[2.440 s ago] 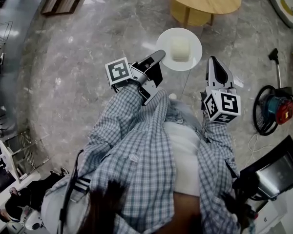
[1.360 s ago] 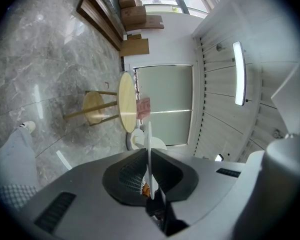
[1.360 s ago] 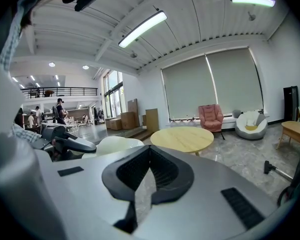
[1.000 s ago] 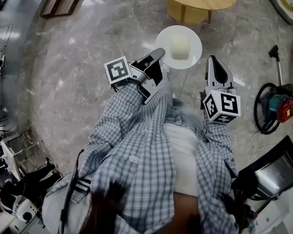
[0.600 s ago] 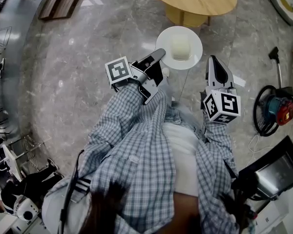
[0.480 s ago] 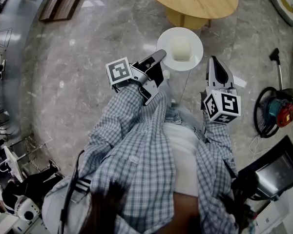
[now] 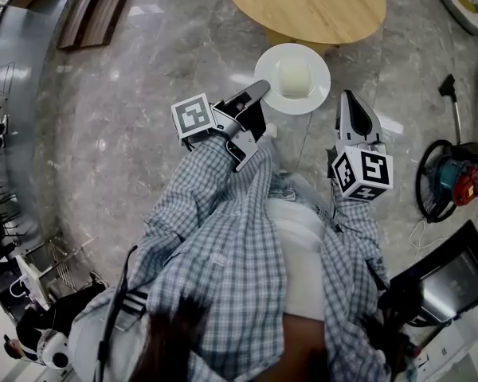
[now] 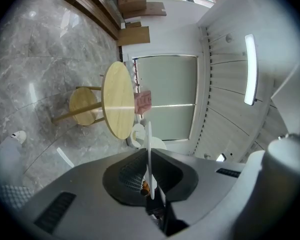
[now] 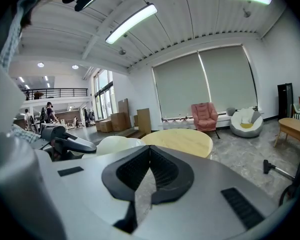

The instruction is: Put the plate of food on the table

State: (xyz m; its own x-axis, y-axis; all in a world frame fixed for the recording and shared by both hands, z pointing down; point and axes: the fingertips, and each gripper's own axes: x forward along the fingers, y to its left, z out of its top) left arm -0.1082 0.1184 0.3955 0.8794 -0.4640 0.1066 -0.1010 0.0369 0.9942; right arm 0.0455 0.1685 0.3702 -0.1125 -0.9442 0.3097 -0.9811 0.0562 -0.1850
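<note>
A white plate (image 7: pixel 292 79) carries a pale block of food (image 7: pixel 294 76). My left gripper (image 7: pixel 257 95) is shut on the plate's near rim and holds it level above the grey floor, just short of the round wooden table (image 7: pixel 307 6). In the left gripper view the plate (image 8: pixel 149 149) shows edge-on as a thin white line pinched between the jaws, with the table (image 8: pixel 115 100) beyond. My right gripper (image 7: pixel 353 104) hangs to the right of the plate, shut and empty. The right gripper view shows the plate (image 9: pixel 117 144) to the left and the table (image 9: pixel 182 139) ahead.
A wooden stool base (image 8: pixel 85 106) stands under the table. On the floor at the right lie a vacuum cleaner (image 7: pixel 450 177) and its hose. A dark screen (image 7: pixel 446 281) sits at the lower right. A pink armchair (image 9: pixel 205 115) and a white beanbag (image 9: pixel 246 121) stand by the far window.
The table has drawn nearer to the plate in the head view. Both grippers keep the same pose, the left one still holding the plate.
</note>
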